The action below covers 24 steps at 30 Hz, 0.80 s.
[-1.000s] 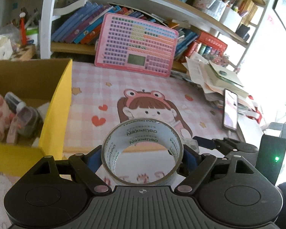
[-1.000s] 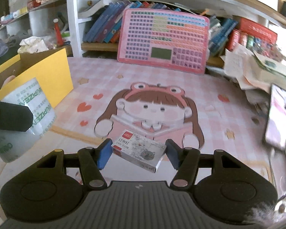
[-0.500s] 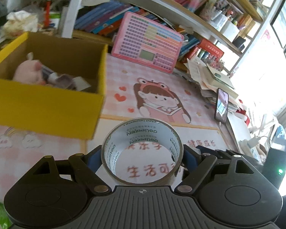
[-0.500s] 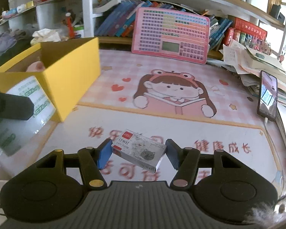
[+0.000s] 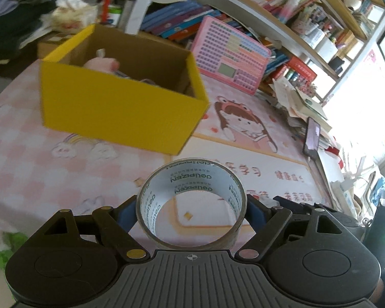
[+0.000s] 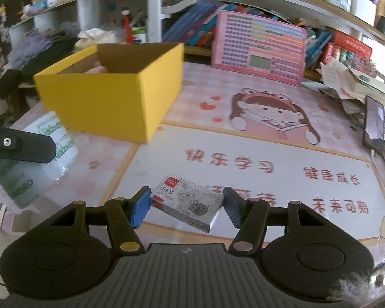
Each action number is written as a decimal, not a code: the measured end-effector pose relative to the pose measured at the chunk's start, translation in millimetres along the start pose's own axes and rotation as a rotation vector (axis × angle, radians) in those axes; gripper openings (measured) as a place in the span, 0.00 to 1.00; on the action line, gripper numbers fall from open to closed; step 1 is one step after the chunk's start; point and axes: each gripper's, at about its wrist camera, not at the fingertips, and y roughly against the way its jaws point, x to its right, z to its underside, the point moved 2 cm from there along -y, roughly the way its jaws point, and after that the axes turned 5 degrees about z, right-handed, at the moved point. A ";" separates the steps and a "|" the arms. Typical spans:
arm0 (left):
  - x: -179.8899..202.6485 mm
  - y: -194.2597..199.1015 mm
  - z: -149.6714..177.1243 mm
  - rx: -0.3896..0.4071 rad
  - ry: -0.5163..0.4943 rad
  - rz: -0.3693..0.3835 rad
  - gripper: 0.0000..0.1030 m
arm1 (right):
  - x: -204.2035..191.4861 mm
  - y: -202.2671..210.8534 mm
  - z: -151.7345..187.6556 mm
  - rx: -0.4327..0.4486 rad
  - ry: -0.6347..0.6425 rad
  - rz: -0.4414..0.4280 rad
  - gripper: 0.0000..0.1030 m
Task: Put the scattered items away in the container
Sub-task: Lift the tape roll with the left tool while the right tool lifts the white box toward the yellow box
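My left gripper [image 5: 191, 209] is shut on a roll of clear packing tape [image 5: 151, 205], held above the pink desk mat in front of the yellow cardboard box [image 5: 120, 110]. The box is open at the top, with a pink plush toy [image 5: 100, 63] and other small items inside. My right gripper [image 6: 186, 203] is shut on a small grey staple box [image 6: 187, 201] with a cat picture, carried above the mat to the right of the yellow box [image 6: 102, 102]. In the right wrist view the tape roll [image 6: 43, 154] and a left finger [image 6: 20, 145] show at the left edge.
A pink toy keyboard [image 6: 259, 46] leans against the bookshelf behind the mat. A phone [image 6: 374, 124] lies at the right edge beside a heap of papers [image 6: 354, 84]. Clothes and clutter [image 6: 43, 48] sit left of the box.
Both grippers have drawn back from the shelf with their loads still held. The yellow box now lies farther ahead and is seen whole in both views.
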 end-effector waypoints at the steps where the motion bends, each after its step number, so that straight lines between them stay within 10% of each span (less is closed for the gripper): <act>1: -4.0 3.7 1.9 0.002 0.007 -0.006 0.83 | -5.6 1.5 0.8 -0.001 0.012 -0.008 0.57; 24: -61.5 53.0 15.9 0.067 0.086 -0.107 0.83 | -87.6 13.7 -1.8 0.049 0.221 -0.124 0.57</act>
